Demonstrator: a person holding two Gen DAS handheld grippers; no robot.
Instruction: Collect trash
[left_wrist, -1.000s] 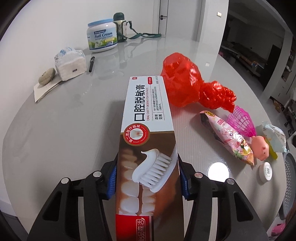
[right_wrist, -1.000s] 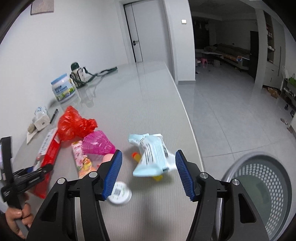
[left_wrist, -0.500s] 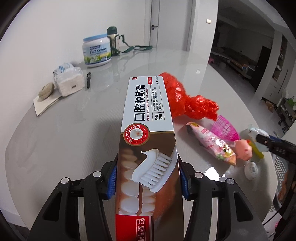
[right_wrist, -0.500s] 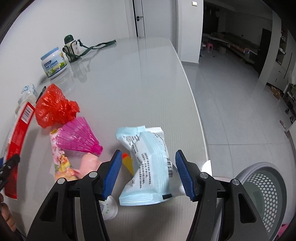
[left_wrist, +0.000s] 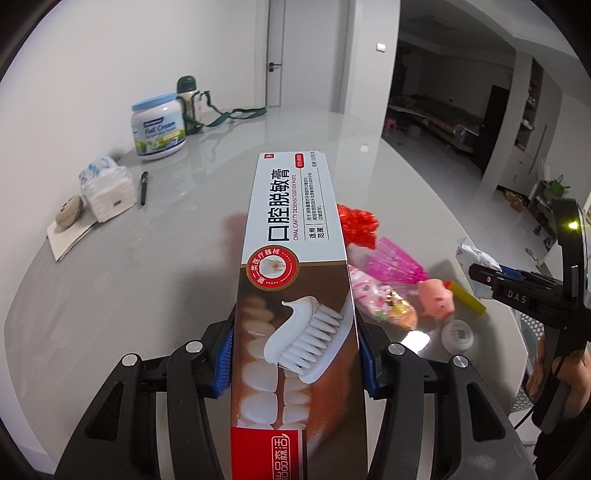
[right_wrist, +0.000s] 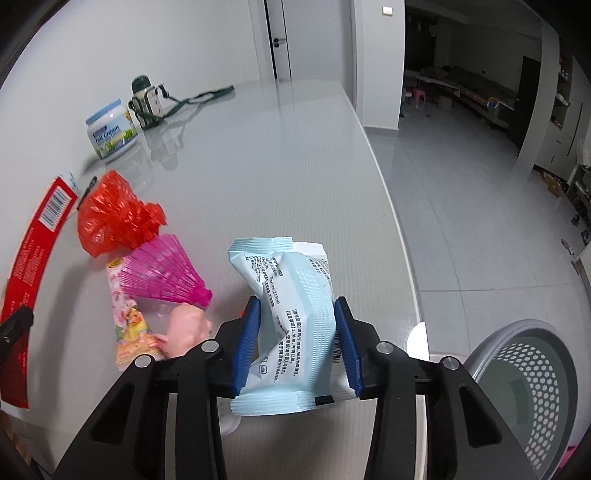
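Observation:
My left gripper is shut on a long toothpaste box, held up off the grey table; the box's red side shows at the left of the right wrist view. My right gripper is closing on a pale blue wrapper, whose waist is pinched between the blue pads. Left of it lie a red plastic bag, a pink net, a snack packet and a pink pig toy. From the left wrist view, the right gripper reaches in at the right edge.
A white perforated bin stands on the floor just past the table's right edge. A white round cap and a yellow stick lie by the pig. Far left are a milk tub, bottle, tissue pack and pen.
The right jaws have moved up around the pale blue wrapper and closed in on it. The left gripper has risen with the toothpaste box, which now hides part of the red bag.

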